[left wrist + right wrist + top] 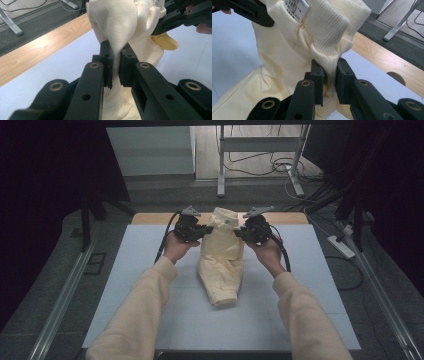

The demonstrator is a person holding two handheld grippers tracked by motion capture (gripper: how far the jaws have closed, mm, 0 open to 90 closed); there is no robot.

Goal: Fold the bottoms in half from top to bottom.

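The pale yellow cotton garment (221, 255) hangs between the two grippers above the far half of the white table mat (150, 270), its lower end resting crumpled on the mat near the middle. The left gripper (202, 231) pinches one upper edge of the cloth; in the left gripper view its black jaws stand nearly together with a fold of the smooth fabric (117, 30) clamped between them. The right gripper (241, 232) grips the opposite upper edge, and in the right gripper view its jaws stand a little apart, closed on a thick bunch of the ribbed collar band (329, 27), just beside a white sewn-in label (297, 8).

Beyond the mat a strip of light wooden tabletop (150, 218) shows at the far edge. Behind it, on the grey floor, stand the metal legs of a frame (220, 165) with loose cables (270, 167) around them. A white power strip (341, 246) lies on the floor to the right of the table, well apart from the garment.
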